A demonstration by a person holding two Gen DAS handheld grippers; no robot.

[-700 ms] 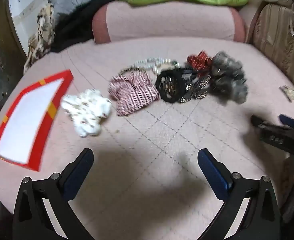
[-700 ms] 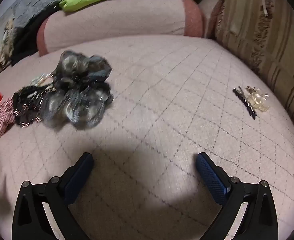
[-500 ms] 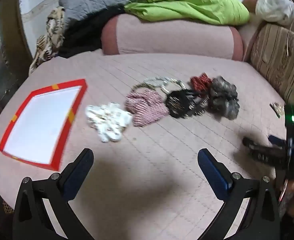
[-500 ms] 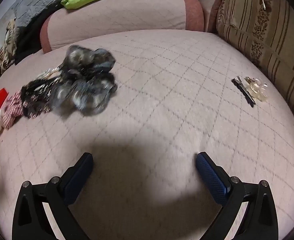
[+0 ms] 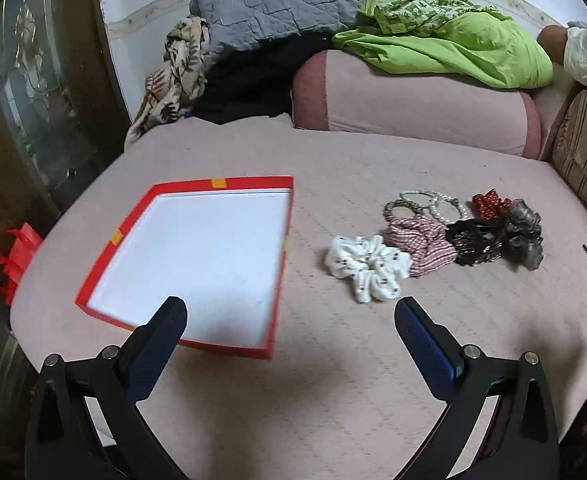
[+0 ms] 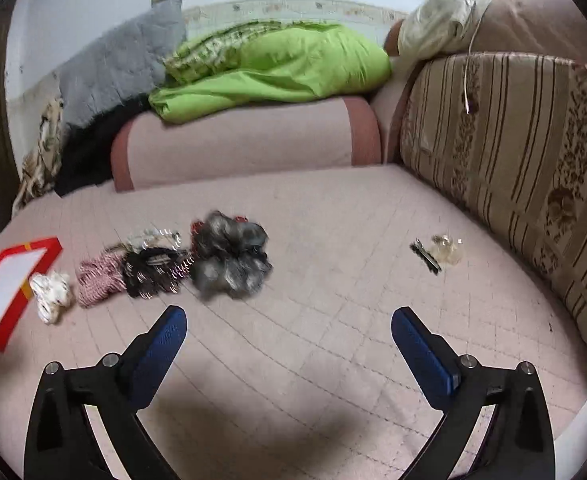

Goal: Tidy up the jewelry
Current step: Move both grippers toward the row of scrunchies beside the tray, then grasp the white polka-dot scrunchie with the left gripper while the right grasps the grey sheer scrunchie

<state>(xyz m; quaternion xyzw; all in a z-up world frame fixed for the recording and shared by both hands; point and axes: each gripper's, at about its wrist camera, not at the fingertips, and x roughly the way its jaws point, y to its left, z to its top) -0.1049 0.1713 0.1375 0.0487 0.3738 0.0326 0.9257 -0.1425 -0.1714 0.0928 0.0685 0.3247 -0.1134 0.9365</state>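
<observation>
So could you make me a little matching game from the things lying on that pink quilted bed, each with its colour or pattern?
Things:
1. Shallow cardboard box
2. Fabric scrunchie nearest the box
3. Scrunchie next along the row
4. Bunched cloth on the bolster

Looks:
A. Pink and white check
B. Lime green
C. Red rim, white inside
D. White with small dark specks

Pairs: 1-C, 2-D, 3-A, 4-B
</observation>
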